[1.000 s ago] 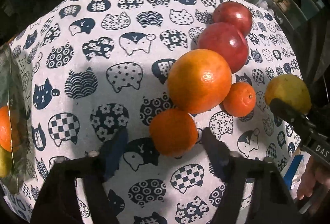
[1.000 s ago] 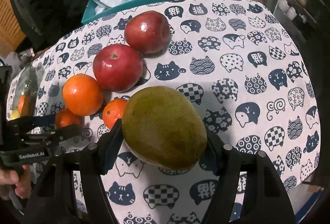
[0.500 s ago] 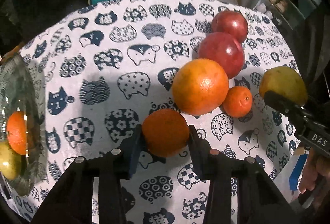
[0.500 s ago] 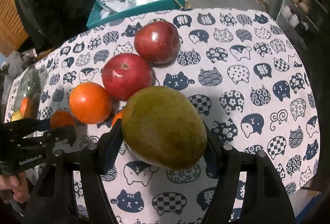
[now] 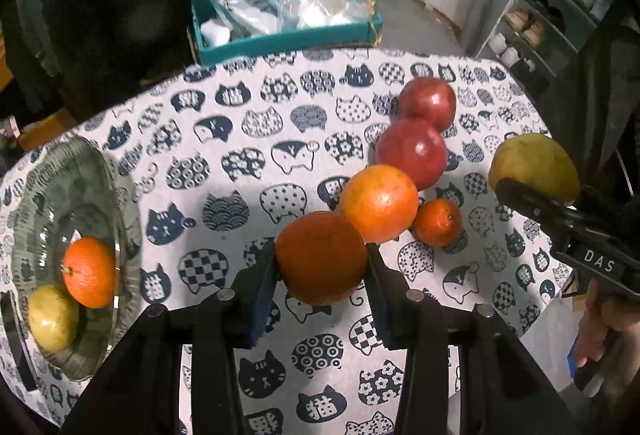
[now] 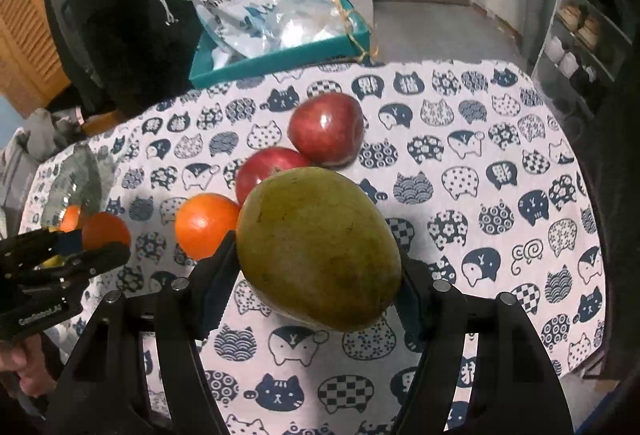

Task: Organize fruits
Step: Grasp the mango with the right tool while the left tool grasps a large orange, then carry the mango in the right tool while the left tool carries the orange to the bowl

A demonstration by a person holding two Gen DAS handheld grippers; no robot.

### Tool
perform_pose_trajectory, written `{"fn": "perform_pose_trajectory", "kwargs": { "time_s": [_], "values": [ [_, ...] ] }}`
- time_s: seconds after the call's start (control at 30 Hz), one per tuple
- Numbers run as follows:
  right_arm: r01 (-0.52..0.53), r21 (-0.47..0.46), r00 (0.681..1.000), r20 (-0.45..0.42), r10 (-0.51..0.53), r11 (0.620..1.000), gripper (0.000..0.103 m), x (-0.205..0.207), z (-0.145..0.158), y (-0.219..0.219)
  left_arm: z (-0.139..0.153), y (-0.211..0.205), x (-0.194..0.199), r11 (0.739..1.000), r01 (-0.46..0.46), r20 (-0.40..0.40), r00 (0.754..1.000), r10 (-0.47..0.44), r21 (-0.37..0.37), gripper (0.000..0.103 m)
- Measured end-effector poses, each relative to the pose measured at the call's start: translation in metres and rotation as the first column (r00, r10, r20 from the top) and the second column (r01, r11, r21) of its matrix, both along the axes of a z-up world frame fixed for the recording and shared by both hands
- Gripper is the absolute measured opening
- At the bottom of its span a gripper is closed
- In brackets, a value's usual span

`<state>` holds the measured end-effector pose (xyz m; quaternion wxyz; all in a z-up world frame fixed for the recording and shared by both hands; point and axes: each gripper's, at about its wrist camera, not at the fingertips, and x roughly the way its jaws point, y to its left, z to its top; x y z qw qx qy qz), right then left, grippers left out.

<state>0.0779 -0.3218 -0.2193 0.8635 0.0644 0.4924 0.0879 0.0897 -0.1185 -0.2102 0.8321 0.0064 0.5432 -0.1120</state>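
Here both grippers tilt steeply downward, left fingers point(image 5: 262, 289) pinching an orange point(image 5: 321, 257), right fingers point(image 6: 216, 277) clamping a mango point(image 6: 318, 249).

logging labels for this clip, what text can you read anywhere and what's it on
"DAS" on the right gripper body, seen from the left wrist view.
"GenRobot.AI" on the left gripper body, seen from the right wrist view.
Dark characters on the white bag: too blurred to read.
Characters on some tablecloth cats: too small to read reliably.
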Motion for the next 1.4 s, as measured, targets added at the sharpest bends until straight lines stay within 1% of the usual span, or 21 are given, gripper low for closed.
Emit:
{"fn": "perform_pose_trajectory", "kwargs": {
  "time_s": [0.17,0.47,0.7,0.93,1.2,1.4],
  "values": [
    [-0.004,0.001,0.999,0.038,0.004,1.0,0.07,-0.003,0.016,0.005,0.018,0.002,-0.005,1.0,0.006,0.059,0.998,-0.006,0.014,0.043],
    [-0.024,-0.001,0.993,0.111,0.024,1.0,0.07,-0.008,0.049,0.019,0.042,0.014,-0.01,1.0,-0.01,0.119,0.993,0.009,0.003,0.043],
    [-0.057,0.004,0.986,0.159,0.056,0.998,0.07,-0.009,0.071,0.037,0.064,0.028,-0.017,1.0,-0.029,0.183,0.983,0.028,0.003,0.043],
    [-0.094,0.011,0.976,0.199,0.09,0.996,0.07,-0.007,0.091,0.058,0.087,0.051,-0.023,0.998,-0.063,0.233,0.97,0.064,-0.011,0.043],
    [-0.144,0.022,0.964,0.229,0.135,0.989,0.07,-0.003,0.108,0.091,0.1,0.085,-0.029,0.992,-0.12,0.259,0.958,0.123,-0.029,0.043],
    [-0.188,0.019,0.953,0.245,0.178,0.982,0.07,0.001,0.115,0.119,0.107,0.113,-0.034,0.985,-0.173,0.284,0.943,0.174,-0.028,0.043]
  ]
}}
